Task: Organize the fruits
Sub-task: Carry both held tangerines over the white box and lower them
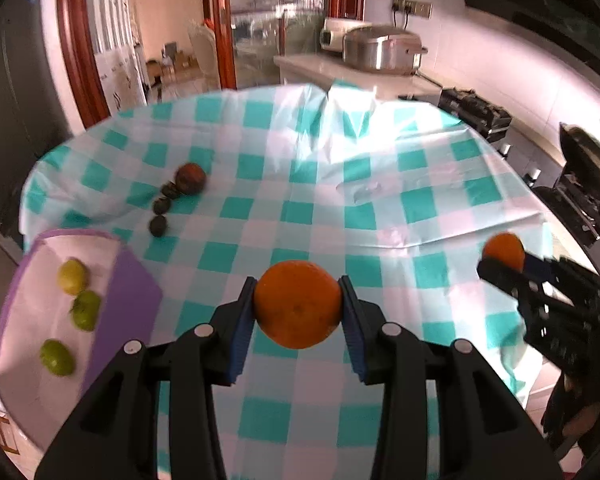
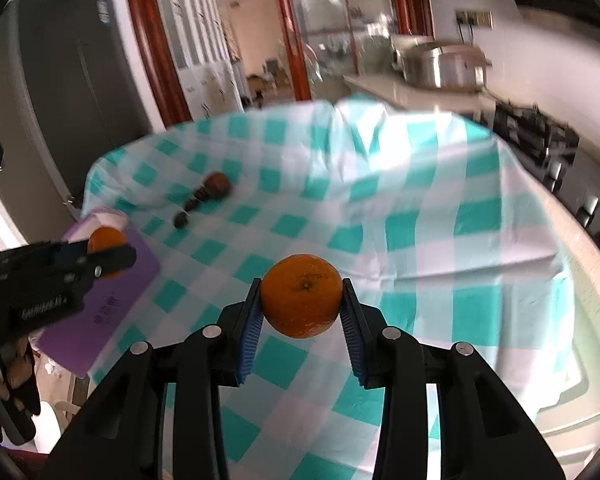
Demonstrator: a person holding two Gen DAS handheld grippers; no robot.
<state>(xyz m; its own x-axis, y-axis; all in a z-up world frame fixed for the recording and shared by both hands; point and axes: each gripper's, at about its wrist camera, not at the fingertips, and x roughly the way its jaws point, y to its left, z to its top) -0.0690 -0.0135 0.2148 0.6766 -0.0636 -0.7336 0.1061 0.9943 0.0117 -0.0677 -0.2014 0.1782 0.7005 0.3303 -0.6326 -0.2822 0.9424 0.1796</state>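
Left wrist view: mounted behind the left gripper (image 1: pixel 298 304), looking forward and down along its fingers, close above the checked tablecloth (image 1: pixel 340 184); right gripper (image 1: pixel 500 264) enters at right edge. Right wrist view: same mounting on the right gripper (image 2: pixel 300 302), similar height and heading; left gripper (image 2: pixel 108 254) enters at left edge. Shared: tablecloth, purple box (image 2: pixel 112 300) lower left, dark fruits (image 2: pixel 216 188) upper left, kitchen counter (image 2: pixel 400 84) upper right.
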